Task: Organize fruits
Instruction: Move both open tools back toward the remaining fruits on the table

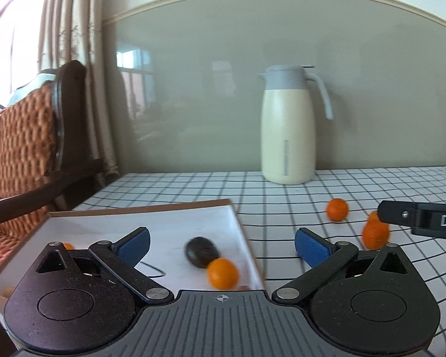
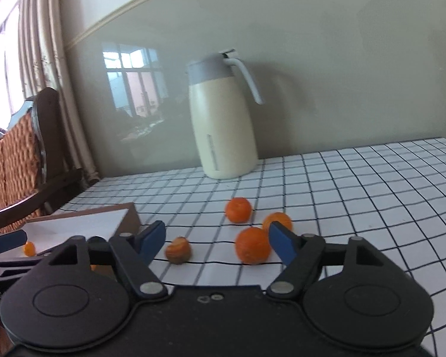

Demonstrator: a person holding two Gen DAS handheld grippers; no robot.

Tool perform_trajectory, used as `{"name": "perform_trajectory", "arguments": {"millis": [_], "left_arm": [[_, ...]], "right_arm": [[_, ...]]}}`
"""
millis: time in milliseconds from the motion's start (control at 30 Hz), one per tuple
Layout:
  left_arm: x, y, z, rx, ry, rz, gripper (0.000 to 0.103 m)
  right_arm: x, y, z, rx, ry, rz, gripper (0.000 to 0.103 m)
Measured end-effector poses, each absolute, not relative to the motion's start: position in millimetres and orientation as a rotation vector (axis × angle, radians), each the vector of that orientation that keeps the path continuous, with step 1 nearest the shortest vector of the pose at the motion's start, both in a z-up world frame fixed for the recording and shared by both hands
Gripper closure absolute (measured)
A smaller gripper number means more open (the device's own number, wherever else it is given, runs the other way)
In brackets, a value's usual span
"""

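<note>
Where the left wrist camera looked forward, we saw our left gripper (image 1: 222, 245) with its blue fingers (image 1: 135, 245) spread wide, gripping nothing, above the white box (image 1: 151, 223). Inside lay a blurred dark oval fruit (image 1: 201, 251), long axis slanting left to right, touching an orange (image 1: 223, 273).

From the right wrist camera, our right gripper (image 2: 217, 242) likewise stood wide apart and empty. One orange fruit (image 2: 252, 245) sat on the checked tablecloth (image 2: 356, 196) just beside the right finger (image 2: 282, 245); two more (image 2: 238, 209) lay behind, and a brownish piece (image 2: 178, 250) near the left finger.
</note>
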State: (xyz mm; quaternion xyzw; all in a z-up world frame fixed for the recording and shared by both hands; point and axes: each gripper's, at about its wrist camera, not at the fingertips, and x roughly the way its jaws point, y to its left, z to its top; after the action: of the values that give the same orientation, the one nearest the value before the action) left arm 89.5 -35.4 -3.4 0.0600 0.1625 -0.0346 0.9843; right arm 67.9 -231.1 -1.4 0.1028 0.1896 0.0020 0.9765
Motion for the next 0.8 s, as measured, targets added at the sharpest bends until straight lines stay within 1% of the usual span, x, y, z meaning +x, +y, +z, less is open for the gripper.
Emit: {"name": "perform_trajectory", "arguments": {"millis": [167,200,233,267,367,500,567,800], "left_arm": [[94,-55,-6,0.123,0.34,-0.115,0.002],[94,-59,-7,0.127,0.34,-0.12,0.005],[96,-63,-8,0.133,0.347,-0.128,0.013],[97,-66,-9,0.134,0.36,-0.143,0.017],[102,-75,-13,0.131,0.379,-0.158,0.018],[107,-84,-15,0.136,0.389,-0.176,0.021],[110,-88,-17,0.135,0.401,-0.184,0.025],[122,-100,-26,0.13,0.439,-0.196,0.03]], "right_arm": [[71,-244,-7,0.23,0.412,-0.026,0.05],[73,-246,-7,0.236,0.416,-0.03,0.054],[74,-248,-8,0.24,0.418,-0.033,0.056],[75,-250,-8,0.245,0.422,-0.036,0.056],[78,-252,-10,0.257,0.431,-0.036,0.06],[81,-252,-10,0.251,0.443,-0.032,0.061],[84,-252,-12,0.244,0.452,-0.036,0.061],[93,-257,-17,0.259,0.482,-0.041,0.061]]}}
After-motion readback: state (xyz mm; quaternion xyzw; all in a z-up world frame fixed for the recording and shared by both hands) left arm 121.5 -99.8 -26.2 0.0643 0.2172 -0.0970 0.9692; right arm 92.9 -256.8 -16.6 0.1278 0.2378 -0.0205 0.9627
